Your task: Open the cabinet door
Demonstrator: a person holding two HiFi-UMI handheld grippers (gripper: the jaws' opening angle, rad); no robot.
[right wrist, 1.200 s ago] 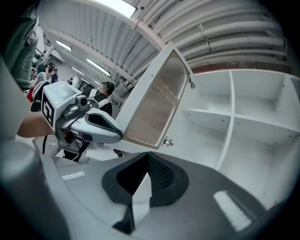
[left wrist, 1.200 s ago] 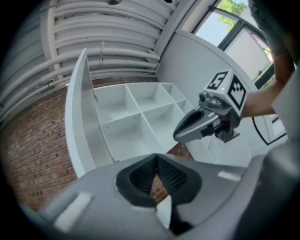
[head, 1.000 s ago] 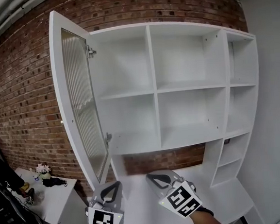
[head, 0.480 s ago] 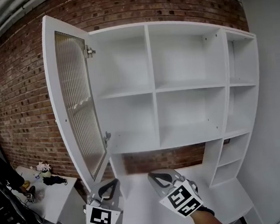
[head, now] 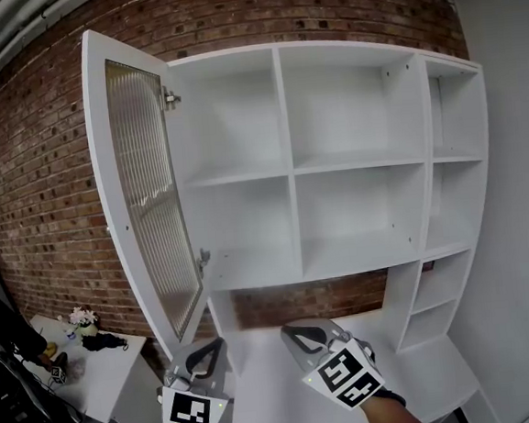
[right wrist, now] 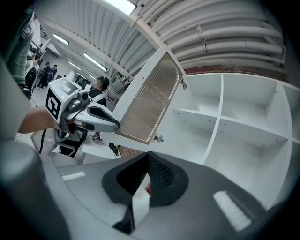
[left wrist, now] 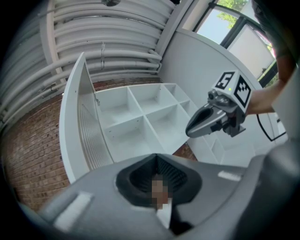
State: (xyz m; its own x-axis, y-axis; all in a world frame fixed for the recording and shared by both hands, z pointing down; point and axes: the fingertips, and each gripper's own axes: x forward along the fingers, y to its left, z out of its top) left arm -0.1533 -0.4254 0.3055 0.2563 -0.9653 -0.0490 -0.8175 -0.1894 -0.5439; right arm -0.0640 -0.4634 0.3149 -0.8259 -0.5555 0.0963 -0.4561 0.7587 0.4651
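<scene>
The white cabinet hangs on the brick wall, its open compartments empty. Its ribbed-glass door stands swung out to the left on two hinges, and also shows as the door and the door in the gripper views. My left gripper and right gripper are held low in front of the cabinet, below the door and apart from it. Both are shut with nothing in them. From the left gripper I see the right gripper. From the right gripper I see the left gripper.
A white counter runs under the cabinet, with narrower side shelves at the right. A low table with a small flower pot and dark items stands at the lower left. People stand far off in the right gripper view.
The door has swung a little further out to the left since a second ago. Both grippers stay where they were.
</scene>
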